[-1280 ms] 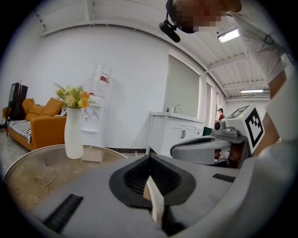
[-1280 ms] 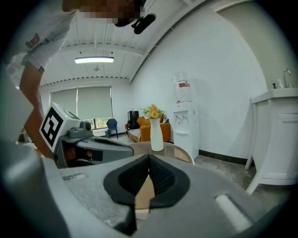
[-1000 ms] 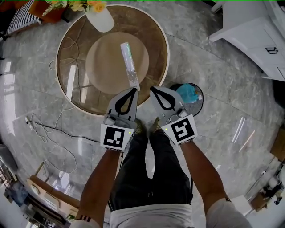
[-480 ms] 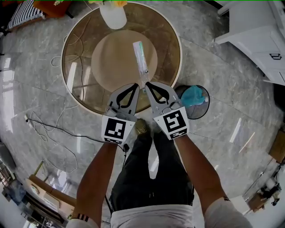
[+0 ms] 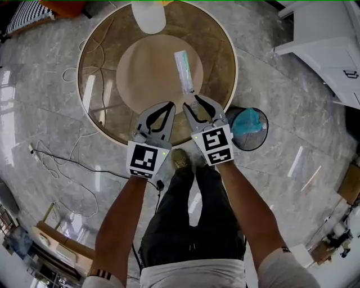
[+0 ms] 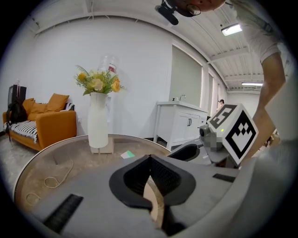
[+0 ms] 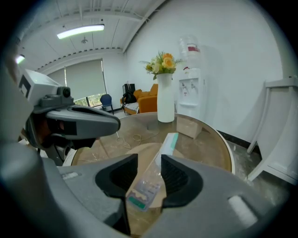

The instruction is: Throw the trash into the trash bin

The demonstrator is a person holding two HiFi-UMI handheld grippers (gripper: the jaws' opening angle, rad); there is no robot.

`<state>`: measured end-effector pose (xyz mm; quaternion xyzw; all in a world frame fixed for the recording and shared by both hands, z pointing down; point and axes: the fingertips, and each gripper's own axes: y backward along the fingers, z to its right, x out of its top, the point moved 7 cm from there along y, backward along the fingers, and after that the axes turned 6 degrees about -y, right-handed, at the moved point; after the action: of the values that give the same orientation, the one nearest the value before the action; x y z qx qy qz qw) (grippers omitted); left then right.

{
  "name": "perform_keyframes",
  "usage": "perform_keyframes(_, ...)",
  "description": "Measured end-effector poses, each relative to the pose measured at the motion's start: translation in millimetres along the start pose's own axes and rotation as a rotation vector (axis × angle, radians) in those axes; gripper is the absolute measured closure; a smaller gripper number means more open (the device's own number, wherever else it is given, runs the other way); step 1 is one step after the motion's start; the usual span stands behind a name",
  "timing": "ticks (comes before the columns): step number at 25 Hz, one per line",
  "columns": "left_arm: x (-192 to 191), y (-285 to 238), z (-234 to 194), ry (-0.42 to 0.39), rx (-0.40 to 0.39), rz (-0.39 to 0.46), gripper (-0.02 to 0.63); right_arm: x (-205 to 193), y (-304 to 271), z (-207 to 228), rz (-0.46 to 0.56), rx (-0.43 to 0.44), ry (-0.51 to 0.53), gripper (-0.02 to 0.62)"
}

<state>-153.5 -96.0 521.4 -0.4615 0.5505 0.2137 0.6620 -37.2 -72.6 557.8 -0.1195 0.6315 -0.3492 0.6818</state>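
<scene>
A long clear wrapper (image 5: 184,70) with a green end lies on the round glass table (image 5: 107,121). My right gripper (image 5: 193,101) is at its near end. In the right gripper view the wrapper (image 7: 164,148) runs between the jaws of the right gripper (image 7: 149,160). They have just been opening and stand apart, not pressing on it. My left gripper (image 5: 170,105) sits beside it at the table's front edge. It is shut (image 6: 150,160) with nothing in it. The trash bin (image 5: 256,143), lined with a blue bag, stands on the floor to the right.
A white vase (image 5: 148,16) of flowers stands at the table's far side, with a small box (image 7: 188,126) near it. A white cabinet (image 5: 326,50) is at the right. Cables (image 5: 56,163) trail on the floor at the left. An orange sofa (image 6: 46,125) lies beyond the table.
Both grippers have moved forward and down to the table's edge. The right one swung left, away from the bin, to the wrapper's near end, and its jaws have parted.
</scene>
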Motion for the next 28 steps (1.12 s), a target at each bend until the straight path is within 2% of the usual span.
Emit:
perform_keyframes(7,-5,1,-7,0.019,0.001,0.009,0.606,-20,-27,0,-0.143,-0.029,-0.015,0.334)
perform_keyframes(12,-10,5,-8,0.032,0.007,0.006,0.606,-31,-36,0,-0.220,-0.060,0.003,0.324)
perform_keyframes(15,-12,7,-9,0.040,0.014,0.007,0.606,-31,-38,0,-0.230,-0.076,0.019,0.325)
perform_keyframes(24,-13,10,-5,0.057,0.015,0.013,0.606,-33,-34,1,-0.225,-0.068,0.032,0.417)
perform_keyframes(28,-14,13,-4,0.056,0.009,0.012,0.606,-32,-29,-1,-0.215,-0.075,0.039,0.523)
